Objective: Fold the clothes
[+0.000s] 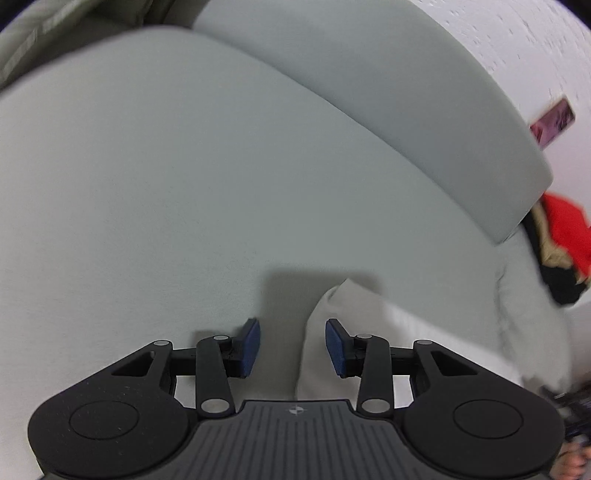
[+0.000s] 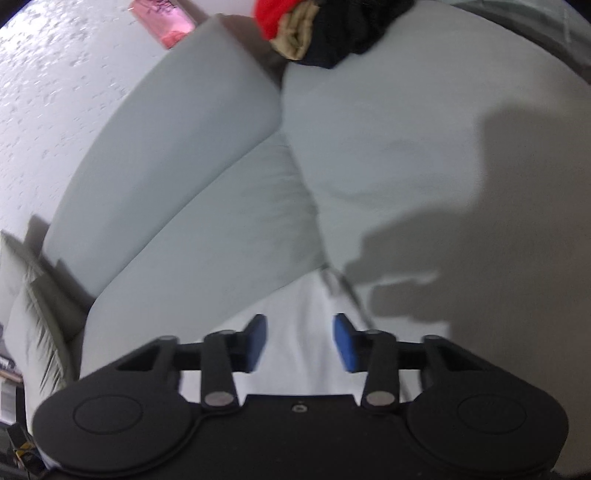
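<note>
We held both grippers over the sofa seat (image 1: pixel 147 184), angled down at one white garment (image 1: pixel 369 332) spread flat there, presumably for folding. The left gripper (image 1: pixel 292 347) and right gripper (image 2: pixel 300 341) each kept their fingers partly apart, gripping nothing — the garment lay below. One heap of clothes (image 2: pixel 314 26) waited beyond, at the sofa's far end.

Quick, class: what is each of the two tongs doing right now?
Left tongs: open, holding nothing; the white cloth garment lies below.
Right tongs: open, holding nothing, above the same garment.
</note>
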A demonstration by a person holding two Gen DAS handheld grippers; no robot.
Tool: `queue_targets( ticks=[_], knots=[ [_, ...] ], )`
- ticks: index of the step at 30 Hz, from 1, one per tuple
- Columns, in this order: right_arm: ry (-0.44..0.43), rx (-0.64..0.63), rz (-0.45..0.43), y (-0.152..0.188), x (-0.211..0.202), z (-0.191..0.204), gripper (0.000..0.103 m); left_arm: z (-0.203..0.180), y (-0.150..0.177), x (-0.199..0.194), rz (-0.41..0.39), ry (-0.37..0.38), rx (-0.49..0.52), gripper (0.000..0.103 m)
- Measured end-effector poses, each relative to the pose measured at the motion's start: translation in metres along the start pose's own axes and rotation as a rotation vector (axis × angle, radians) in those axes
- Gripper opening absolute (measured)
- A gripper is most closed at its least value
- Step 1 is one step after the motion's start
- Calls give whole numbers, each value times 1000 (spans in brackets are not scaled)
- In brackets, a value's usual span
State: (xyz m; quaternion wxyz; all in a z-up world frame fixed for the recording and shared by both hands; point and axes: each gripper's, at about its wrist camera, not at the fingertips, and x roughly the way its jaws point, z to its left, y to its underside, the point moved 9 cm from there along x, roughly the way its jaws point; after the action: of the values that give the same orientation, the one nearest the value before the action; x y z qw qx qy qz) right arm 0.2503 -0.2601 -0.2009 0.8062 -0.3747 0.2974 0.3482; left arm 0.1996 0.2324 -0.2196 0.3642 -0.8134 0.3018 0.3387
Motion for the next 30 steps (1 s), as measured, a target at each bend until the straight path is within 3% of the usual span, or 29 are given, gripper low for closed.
queue_targets(
  ticks=[3, 12, 15, 18, 21, 26, 30],
  knots=[
    [13, 22, -17, -10, 14, -12, 38, -3, 2, 9, 18, 77, -19, 37],
    [25, 60, 95, -16, 61, -16, 34, -13, 7, 19, 56, 146, -44, 37],
    [-63, 220, 116, -17, 59, -22, 34, -16, 2, 15, 56, 155, -56, 37],
    [-135, 351, 190, -11, 57, -31, 30, -16, 3, 11, 52, 147, -44, 38],
    [-134, 331, 256, -2, 58, -33, 27, -17, 3, 10, 46, 139, -34, 38],
    [-250, 399, 242, 0, 70, -29, 28, -15, 4, 7, 44, 131, -47, 39],
    [-259, 426, 203, 2, 76, -30, 19, -15, 4, 8, 42, 126, -53, 39]
  ],
)
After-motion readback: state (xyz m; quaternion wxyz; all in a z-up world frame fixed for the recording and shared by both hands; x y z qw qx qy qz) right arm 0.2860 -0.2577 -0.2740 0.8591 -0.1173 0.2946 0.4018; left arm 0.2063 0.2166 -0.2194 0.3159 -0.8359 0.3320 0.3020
